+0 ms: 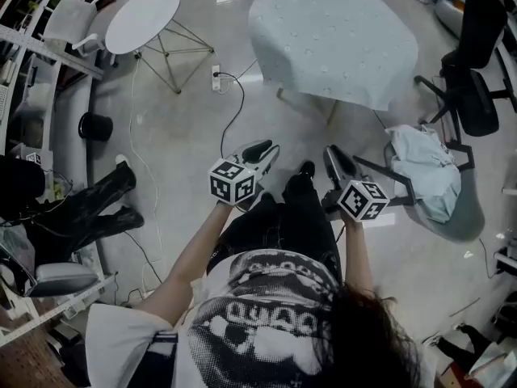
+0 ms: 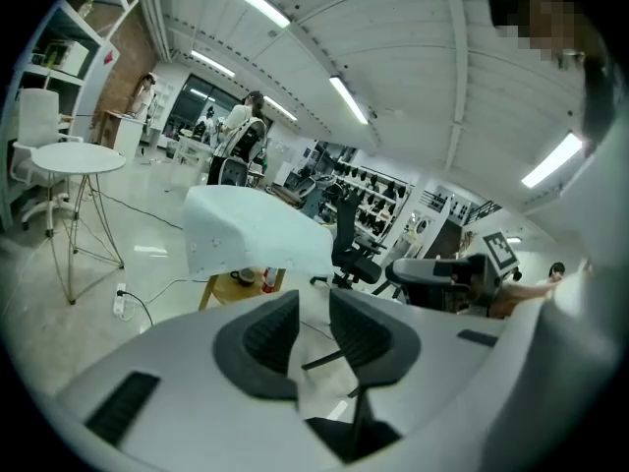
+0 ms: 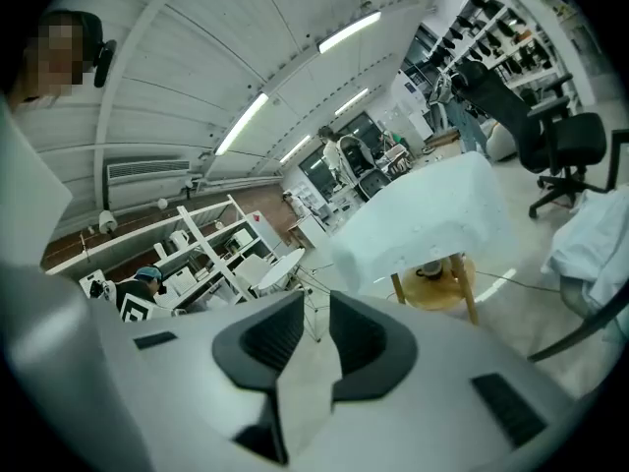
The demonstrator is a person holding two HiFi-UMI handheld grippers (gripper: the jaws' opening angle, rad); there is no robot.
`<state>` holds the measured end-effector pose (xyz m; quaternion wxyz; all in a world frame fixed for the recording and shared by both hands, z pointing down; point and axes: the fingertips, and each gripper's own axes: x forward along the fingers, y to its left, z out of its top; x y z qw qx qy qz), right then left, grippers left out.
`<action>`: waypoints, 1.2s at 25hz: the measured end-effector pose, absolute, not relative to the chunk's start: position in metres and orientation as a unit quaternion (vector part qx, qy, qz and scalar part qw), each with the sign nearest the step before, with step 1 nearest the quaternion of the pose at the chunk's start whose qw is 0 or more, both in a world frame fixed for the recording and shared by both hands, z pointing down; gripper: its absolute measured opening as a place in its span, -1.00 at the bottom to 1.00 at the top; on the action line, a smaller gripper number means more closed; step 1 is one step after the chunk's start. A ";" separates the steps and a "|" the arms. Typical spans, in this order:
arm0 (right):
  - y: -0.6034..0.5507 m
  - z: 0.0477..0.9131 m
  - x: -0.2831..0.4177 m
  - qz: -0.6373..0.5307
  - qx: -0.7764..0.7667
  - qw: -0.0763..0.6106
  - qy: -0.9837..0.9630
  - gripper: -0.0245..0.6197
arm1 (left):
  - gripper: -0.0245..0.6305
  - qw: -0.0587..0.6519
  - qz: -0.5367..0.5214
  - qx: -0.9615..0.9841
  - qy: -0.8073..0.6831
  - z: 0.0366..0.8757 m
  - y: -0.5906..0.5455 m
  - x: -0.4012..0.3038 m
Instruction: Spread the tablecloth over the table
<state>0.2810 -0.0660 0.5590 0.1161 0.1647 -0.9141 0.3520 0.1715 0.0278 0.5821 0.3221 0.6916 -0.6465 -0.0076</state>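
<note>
The pale tablecloth [image 1: 331, 39] already drapes the far desk [image 1: 332, 113], well apart from the left hand-held gripper [image 1: 260, 153] and right hand-held gripper [image 1: 339, 166], each empty with jaws a narrow gap apart. Finishing well means pinching any low hem and tugging gently until the overhang looks even. The cloth's far edge is cut off, so evenness is perhaps unknowable.

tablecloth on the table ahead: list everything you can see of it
The tablecloth is pale blue-grey fabric with a faint pattern of small spots. It lies draped over the table, whose wooden legs show below the hem. The top is flat and smooth, and the edges hang down all visible sides with soft rounded corners. Nothing lies on top of it.
</note>
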 end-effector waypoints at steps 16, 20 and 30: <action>0.025 0.504 0.296 0.283 0.114 0.108 -0.946 -0.83 | -0.73 0.232 0.009 0.741 -0.630 0.517 0.106 0.216; 0.034 0.505 0.301 0.251 0.119 0.123 -0.953 -0.94 | -0.80 0.207 0.030 0.751 -0.626 0.509 0.109 0.225; 0.042 0.505 0.299 0.200 0.096 0.145 -0.964 -0.96 | -0.87 0.196 0.034 0.768 -0.609 0.503 0.114 0.238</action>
